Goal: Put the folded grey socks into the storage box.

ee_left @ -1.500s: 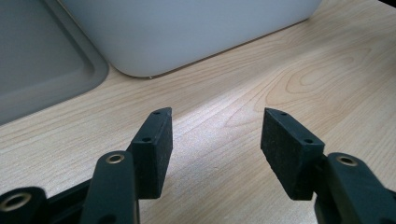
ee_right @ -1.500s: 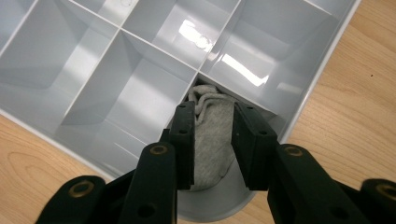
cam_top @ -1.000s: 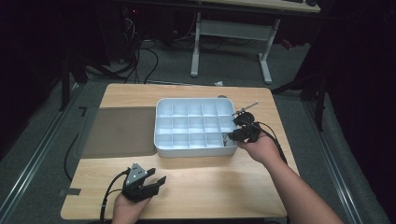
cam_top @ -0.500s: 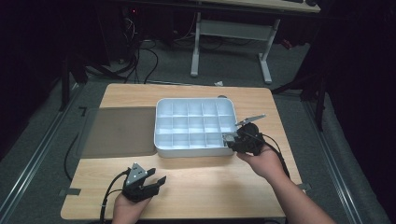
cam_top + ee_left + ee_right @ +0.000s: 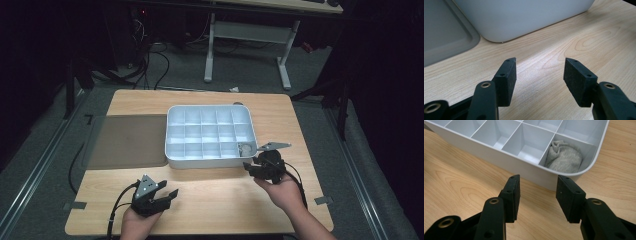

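A white compartment tray [image 5: 210,135] sits on the wooden table [image 5: 210,200] and serves as the landmark. A balled grey sock [image 5: 564,157] lies in the tray's near right corner compartment; every other compartment in sight is bare. Left of the tray, touching or nearly touching its side, a flat grey lid [image 5: 129,141] is laid out.

The right gripper [image 5: 537,195] is held just off the tray's near right corner, jaws apart with nothing between them and aimed at the wall in front of the sock. The left gripper [image 5: 539,75] is rested on the table well short of the tray's near left corner, jaws likewise apart and empty.

Judgement: the sock is taken as placed and released, so the step in hand is the clearing of the right gripper from the tray. The next move probably calls for the lid, which would need to be gripped at an edge, carried over the tray and lowered square onto its rim.
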`<state>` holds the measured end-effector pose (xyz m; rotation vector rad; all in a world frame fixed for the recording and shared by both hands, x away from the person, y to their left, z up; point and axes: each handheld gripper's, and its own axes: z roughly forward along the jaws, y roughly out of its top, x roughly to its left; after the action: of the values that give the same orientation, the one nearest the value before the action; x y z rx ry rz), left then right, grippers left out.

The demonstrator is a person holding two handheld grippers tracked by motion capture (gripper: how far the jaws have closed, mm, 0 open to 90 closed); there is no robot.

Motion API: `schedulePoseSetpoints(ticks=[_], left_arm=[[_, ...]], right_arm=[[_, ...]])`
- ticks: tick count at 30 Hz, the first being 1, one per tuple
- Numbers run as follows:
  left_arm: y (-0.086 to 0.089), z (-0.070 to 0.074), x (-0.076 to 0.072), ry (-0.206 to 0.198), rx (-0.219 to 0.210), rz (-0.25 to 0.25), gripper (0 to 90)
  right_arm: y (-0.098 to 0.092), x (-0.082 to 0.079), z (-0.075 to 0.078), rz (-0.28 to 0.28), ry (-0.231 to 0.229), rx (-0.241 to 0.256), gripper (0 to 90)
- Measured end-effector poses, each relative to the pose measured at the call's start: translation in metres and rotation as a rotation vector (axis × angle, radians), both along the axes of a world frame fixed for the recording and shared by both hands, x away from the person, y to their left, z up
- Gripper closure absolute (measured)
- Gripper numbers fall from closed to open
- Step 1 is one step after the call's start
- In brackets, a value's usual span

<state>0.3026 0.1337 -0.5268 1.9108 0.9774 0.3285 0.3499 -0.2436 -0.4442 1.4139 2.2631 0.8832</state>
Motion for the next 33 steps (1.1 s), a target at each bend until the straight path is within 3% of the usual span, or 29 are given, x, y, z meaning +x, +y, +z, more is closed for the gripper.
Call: schedulePoseSetpoints(ticks=[7,10,19,24,26,27,30,33], left_arm=[[-0.001,0.001,-0.001,0.001,-0.001,-0.004,43.9],[-0.002,0.001,-0.002,-0.006,-0.004,-0.014,43.5],[-0.002,0.002,-0.003,-0.020,-0.001,-0.019,43.2],[-0.002,0.001,-0.003,-0.016,0.003,-0.022,43.1],[-0.004,0.001,-0.003,-0.016,0.011,-0.025,43.0],[-0.004,0.000,-0.003,-0.015,0.011,-0.026,43.0],[-0.006,-0.001,-0.003,-0.014,0.018,-0.029,43.0],[-0.007,-0.001,-0.002,-0.013,0.019,-0.026,42.9]], right_arm=[[0.001,-0.025,-0.023,0.001,-0.077,0.014,53.0],[0.002,-0.033,-0.035,0.011,-0.100,-0.002,53.1],[0.006,-0.044,-0.067,0.004,-0.147,-0.006,52.7],[0.005,-0.050,-0.073,-0.018,-0.192,0.042,49.7],[0.000,-0.057,-0.077,-0.052,-0.223,0.100,50.1],[-0.001,-0.060,-0.077,-0.060,-0.217,0.128,49.4],[-0.003,-0.062,-0.074,-0.032,-0.232,0.097,48.9],[-0.007,-0.061,-0.077,-0.037,-0.211,0.133,48.1]])
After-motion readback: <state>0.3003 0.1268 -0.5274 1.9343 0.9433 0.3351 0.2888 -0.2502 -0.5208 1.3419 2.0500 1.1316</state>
